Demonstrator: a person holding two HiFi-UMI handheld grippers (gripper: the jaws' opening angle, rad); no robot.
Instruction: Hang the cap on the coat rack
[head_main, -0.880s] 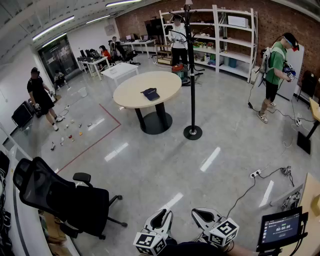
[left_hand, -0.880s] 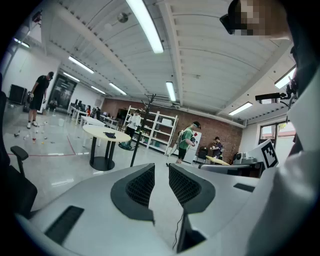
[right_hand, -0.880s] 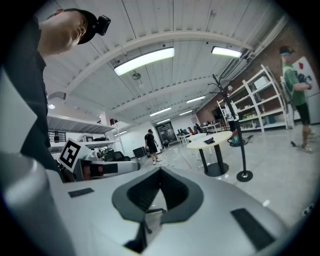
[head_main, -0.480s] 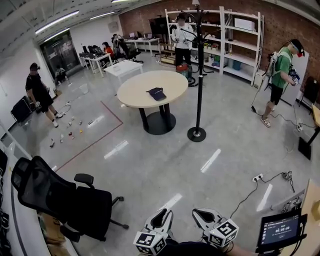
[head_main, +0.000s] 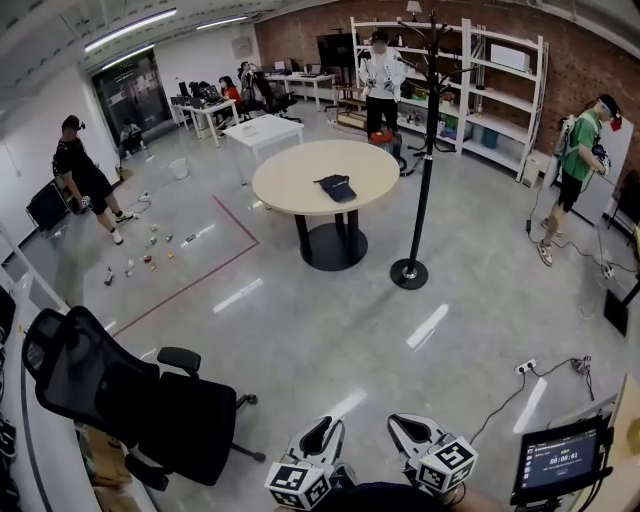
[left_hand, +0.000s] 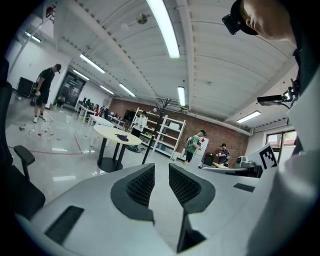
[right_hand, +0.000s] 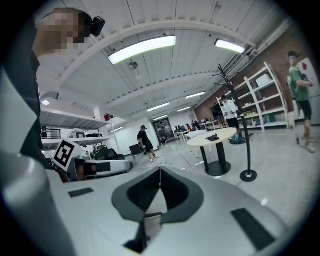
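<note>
A dark blue cap (head_main: 336, 187) lies on a round beige table (head_main: 290, 178) across the room. To the table's right stands a tall black coat rack (head_main: 425, 150) on a round base. My left gripper (head_main: 318, 440) and right gripper (head_main: 410, 432) sit side by side at the bottom edge of the head view, far from both. In the left gripper view the cap (left_hand: 121, 136) and the rack (left_hand: 152, 135) are small beyond my left gripper (left_hand: 161, 167), which is shut and empty. My right gripper (right_hand: 160, 172) is shut with its tips together, and the cap (right_hand: 212, 137) and rack (right_hand: 239, 125) lie ahead to its right.
A black office chair (head_main: 130, 400) stands near my left. A power strip and cable (head_main: 525, 367) lie on the floor at right, beside a small screen (head_main: 560, 460). Small items (head_main: 140, 262) lie scattered by a red floor line. People stand at left (head_main: 80, 175), right (head_main: 580, 170) and by the shelves (head_main: 382, 75).
In the head view the table, cap and coat rack have slid to the right and a little lower. Both grippers keep their place at the bottom edge.
</note>
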